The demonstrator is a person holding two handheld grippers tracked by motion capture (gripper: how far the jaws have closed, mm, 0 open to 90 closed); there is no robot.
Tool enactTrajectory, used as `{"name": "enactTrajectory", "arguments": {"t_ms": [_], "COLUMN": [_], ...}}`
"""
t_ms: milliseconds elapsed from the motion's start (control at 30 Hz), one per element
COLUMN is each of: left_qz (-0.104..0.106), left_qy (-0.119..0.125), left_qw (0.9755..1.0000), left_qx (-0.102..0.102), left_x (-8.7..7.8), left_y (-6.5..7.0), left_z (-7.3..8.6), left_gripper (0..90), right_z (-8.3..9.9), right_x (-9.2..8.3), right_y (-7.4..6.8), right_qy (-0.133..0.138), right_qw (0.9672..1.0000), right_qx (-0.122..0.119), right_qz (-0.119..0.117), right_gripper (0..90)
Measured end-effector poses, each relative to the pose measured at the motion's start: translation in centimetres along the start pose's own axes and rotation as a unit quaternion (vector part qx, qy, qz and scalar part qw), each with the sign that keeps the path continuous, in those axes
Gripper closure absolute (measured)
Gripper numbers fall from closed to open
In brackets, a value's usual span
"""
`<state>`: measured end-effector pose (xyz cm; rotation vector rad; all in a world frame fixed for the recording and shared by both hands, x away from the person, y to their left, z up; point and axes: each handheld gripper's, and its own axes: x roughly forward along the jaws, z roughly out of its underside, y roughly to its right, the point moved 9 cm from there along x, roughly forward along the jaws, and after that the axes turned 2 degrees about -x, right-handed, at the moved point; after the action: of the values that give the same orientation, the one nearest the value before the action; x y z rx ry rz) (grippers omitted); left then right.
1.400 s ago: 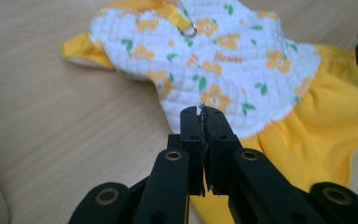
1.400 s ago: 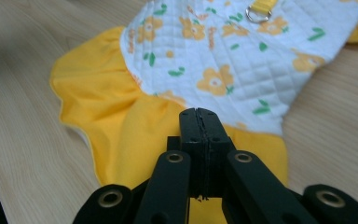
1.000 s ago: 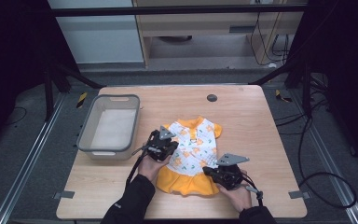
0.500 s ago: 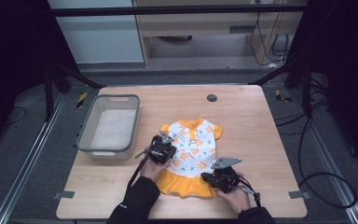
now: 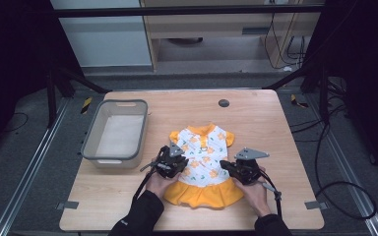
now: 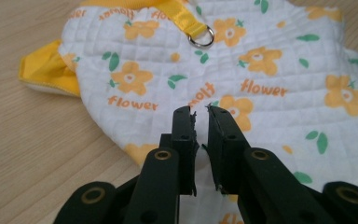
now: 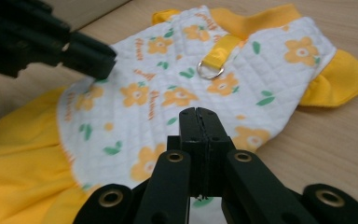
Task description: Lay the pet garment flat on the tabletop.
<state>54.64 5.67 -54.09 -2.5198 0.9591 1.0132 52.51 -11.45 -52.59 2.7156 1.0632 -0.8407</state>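
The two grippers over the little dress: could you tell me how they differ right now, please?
The left gripper has a narrow gap between its jaws, while the right gripper has its jaws pressed together with nothing between them. The left one sits at the dress's left side, the right one at its right side. Both are black and hover over the white quilted bodice.

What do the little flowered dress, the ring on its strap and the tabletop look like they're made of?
Dress: quilted fabric, matte, with stitched squares; the printed white body looks like cotton or polyester, the skirt a smooth yellow cloth. Ring: shiny, probably metal. Tabletop: pale wood grain, perhaps plywood or laminate.
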Motion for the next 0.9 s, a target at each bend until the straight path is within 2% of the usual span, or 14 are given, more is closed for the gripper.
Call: {"name": "enactTrajectory", "arguments": {"t_ms": [100, 200, 300, 333, 433, 567, 733, 900], "left_qz": [0.002, 0.004, 0.008, 0.006, 0.001, 0.009, 0.010, 0.004], "left_qy": [-0.015, -0.017, -0.018, -0.018, -0.014, -0.009, 0.015, 0.035], "left_qw": [0.9999, 0.9998, 0.9998, 0.9998, 0.9999, 0.9999, 0.9998, 0.9994], "left_qx": [-0.003, -0.004, -0.010, -0.009, -0.004, -0.008, -0.006, -0.006], "left_x": [0.7, 1.0, 0.9, 0.9, 0.9, 0.2, -2.2, -4.8], "left_y": [-0.2, -0.3, -0.4, -0.4, -0.2, -0.2, -0.5, -1.3], "left_z": [0.8, 1.5, 1.6, 1.7, 1.7, 1.4, 1.0, 1.5], "left_gripper": [80.8, 80.8, 80.6, 80.5, 80.4, 76.5, 70.5, 63.2], "right_z": [0.0, 1.0, 2.1, 2.1, 2.1, 2.1, 1.1, 0.5], "right_x": [1.6, 3.0, 3.7, 3.7, 3.6, 3.3, 1.8, -0.5], "right_y": [1.0, 1.4, 2.0, 2.0, 2.1, 2.1, 2.2, 2.5], "right_qy": [-0.001, -0.027, -0.055, -0.051, -0.053, -0.059, -0.037, -0.011], "right_qw": [1.0000, 0.9995, 0.9982, 0.9984, 0.9981, 0.9977, 0.9988, 0.9994], "right_qx": [0.008, 0.016, 0.008, 0.009, 0.008, 0.011, 0.018, 0.016], "right_qz": [0.003, 0.005, 0.022, 0.021, 0.029, 0.032, 0.028, 0.029], "right_gripper": [90.0, 90.0, 90.0, 90.0, 90.0, 90.0, 90.0, 88.4]}}
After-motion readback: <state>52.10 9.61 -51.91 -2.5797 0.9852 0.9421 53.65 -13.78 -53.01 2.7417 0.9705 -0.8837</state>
